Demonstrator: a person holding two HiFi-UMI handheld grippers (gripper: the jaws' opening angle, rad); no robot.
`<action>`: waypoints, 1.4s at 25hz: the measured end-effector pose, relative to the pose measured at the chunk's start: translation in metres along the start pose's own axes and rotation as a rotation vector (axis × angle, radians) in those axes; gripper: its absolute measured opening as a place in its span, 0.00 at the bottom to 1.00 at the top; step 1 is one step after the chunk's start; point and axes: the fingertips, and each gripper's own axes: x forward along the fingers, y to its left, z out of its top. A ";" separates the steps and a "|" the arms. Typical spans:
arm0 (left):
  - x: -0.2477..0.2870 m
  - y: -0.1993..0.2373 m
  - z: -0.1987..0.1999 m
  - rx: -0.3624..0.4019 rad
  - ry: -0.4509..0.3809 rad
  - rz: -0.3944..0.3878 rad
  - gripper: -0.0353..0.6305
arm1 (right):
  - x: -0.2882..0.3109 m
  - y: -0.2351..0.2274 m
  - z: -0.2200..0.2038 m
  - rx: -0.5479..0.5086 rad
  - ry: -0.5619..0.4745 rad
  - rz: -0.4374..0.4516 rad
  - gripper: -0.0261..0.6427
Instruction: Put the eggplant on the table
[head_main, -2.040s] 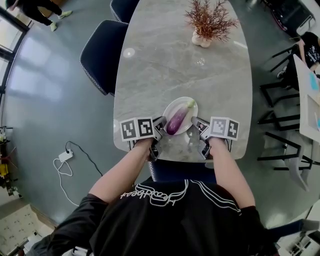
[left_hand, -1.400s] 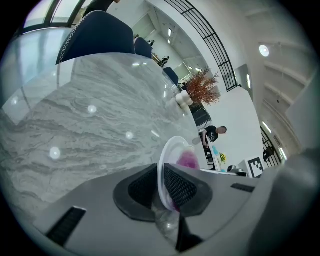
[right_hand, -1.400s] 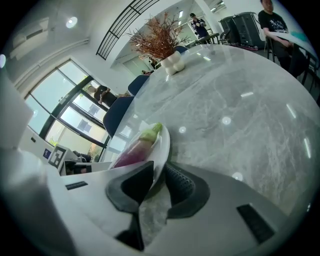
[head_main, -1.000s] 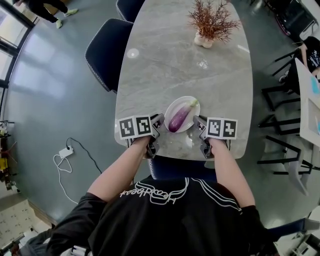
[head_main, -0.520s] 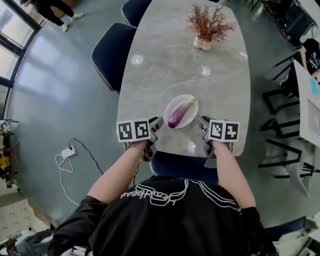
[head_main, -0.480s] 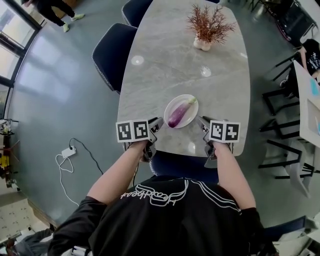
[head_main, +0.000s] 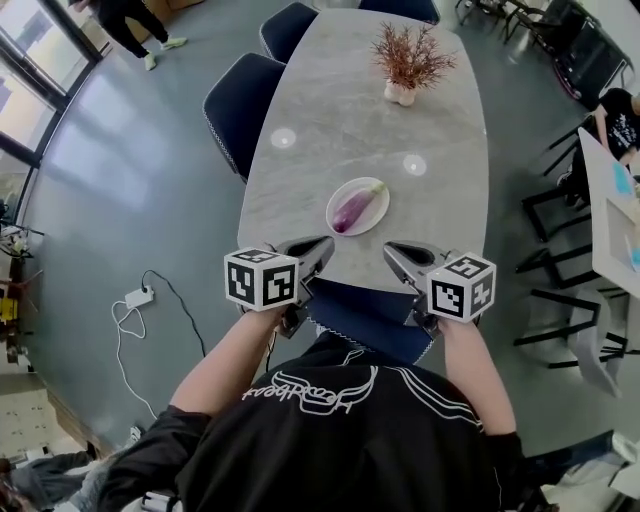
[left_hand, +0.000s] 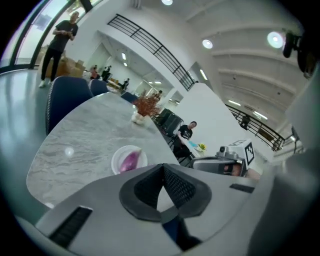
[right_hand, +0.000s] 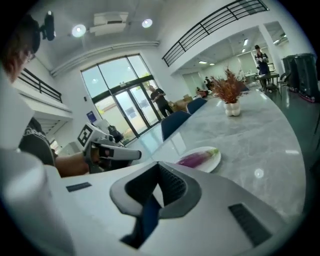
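Grey table (head_main: 340, 110), one eggplant (head_main: 352, 209), one plate (head_main: 373, 218)

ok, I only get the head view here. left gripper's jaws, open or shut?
Observer: Shut. In the left gripper view, the left gripper has its tips together, with nothing between them.
Operator: Right one?
Observer: Same. The right gripper view shows the right gripper closed and empty.
Operator: Are they level with the tabletop or above it?
Observer: Above it, as far as I can tell. The right gripper view looks down over the table at the eggplant, which lies on the plate, ahead of the jaws and untouched.
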 end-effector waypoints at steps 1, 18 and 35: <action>-0.007 -0.018 -0.001 0.046 -0.007 -0.031 0.07 | -0.010 0.017 0.004 -0.016 -0.028 0.040 0.05; -0.157 -0.241 -0.103 0.485 -0.225 -0.168 0.07 | -0.184 0.205 -0.061 -0.247 -0.254 0.203 0.05; -0.230 -0.361 -0.198 0.564 -0.237 -0.212 0.07 | -0.290 0.292 -0.147 -0.274 -0.314 0.179 0.05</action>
